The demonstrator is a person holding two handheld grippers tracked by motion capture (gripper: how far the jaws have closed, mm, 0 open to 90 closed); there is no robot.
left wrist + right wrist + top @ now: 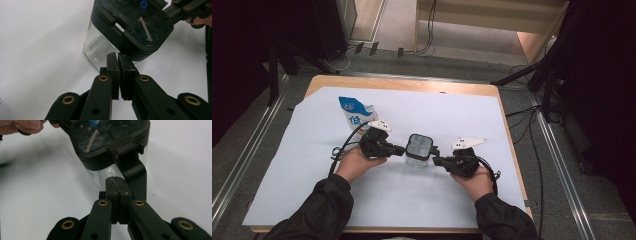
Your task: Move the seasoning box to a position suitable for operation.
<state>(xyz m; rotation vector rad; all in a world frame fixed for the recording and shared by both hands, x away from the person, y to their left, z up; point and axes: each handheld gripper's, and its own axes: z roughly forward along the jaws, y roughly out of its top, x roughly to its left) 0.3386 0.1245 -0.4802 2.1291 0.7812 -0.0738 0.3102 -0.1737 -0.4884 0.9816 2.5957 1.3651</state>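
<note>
Where the white sheet (462,120) covers the middle of the desk (402,84), a clear container (419,159) with a dark lid (420,145) stands upright, set between the two grippers. In the left gripper view the container's glassy wall (96,47) shows below the lid's thick dark rim, and the lid's top is mottled and shiny. The left gripper (398,149) comes in from the container's left side with its jaws pressed together, nothing between them, their tips right at the lid's edge; whether they touch it I cannot tell. The right gripper (437,160) comes in from the opposite side, its jaws likewise pressed together on nothing. In the right gripper view its tips (116,185) sit just beside a dark latch arm (132,173) that hangs down from the lid over the clear wall. Each gripper is held in a hand with a dark sleeve. Behind the left gripper, a blue and white carton (356,116) stands on the sheet, well apart from the container.
</note>
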